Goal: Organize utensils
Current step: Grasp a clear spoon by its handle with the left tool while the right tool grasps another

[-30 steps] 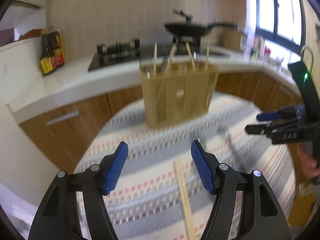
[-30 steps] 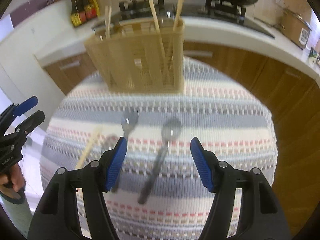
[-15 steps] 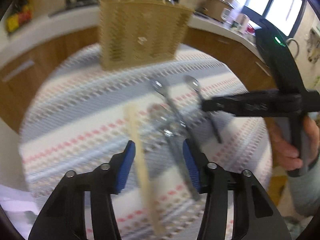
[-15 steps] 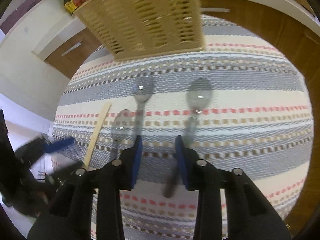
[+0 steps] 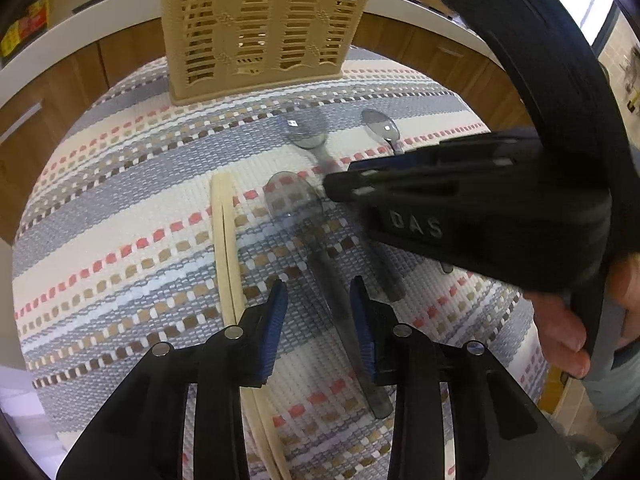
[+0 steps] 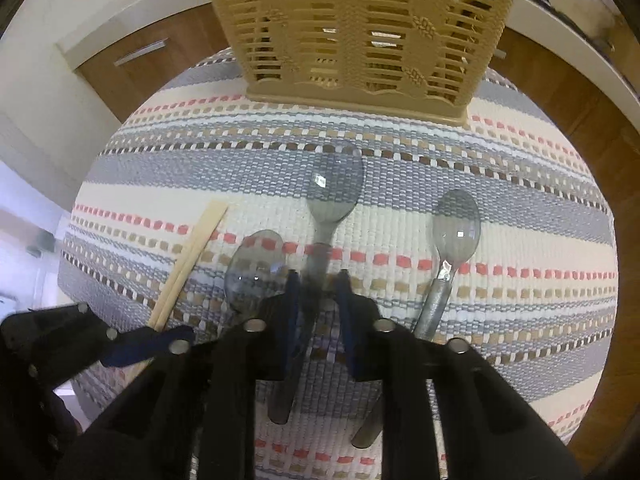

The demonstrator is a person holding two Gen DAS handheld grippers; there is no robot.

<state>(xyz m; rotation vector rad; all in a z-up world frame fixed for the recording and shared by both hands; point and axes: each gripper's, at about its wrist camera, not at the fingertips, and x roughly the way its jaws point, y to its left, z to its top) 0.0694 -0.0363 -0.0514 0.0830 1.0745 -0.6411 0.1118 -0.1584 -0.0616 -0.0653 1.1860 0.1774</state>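
Three translucent grey spoons lie in front of the one beige slotted utensil basket (image 6: 360, 28): the left spoon (image 6: 254, 268), the middle spoon (image 6: 334, 188), the right spoon (image 6: 456, 228); one pair of wooden chopsticks (image 6: 188, 260), two sticks side by side, lies left of them, farther from the basket. All sit on one striped woven cloth (image 6: 520, 240); two black grippers with blue pads are in view.

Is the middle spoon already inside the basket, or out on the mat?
Out. The middle spoon lies flat on the striped mat, in front of the basket.
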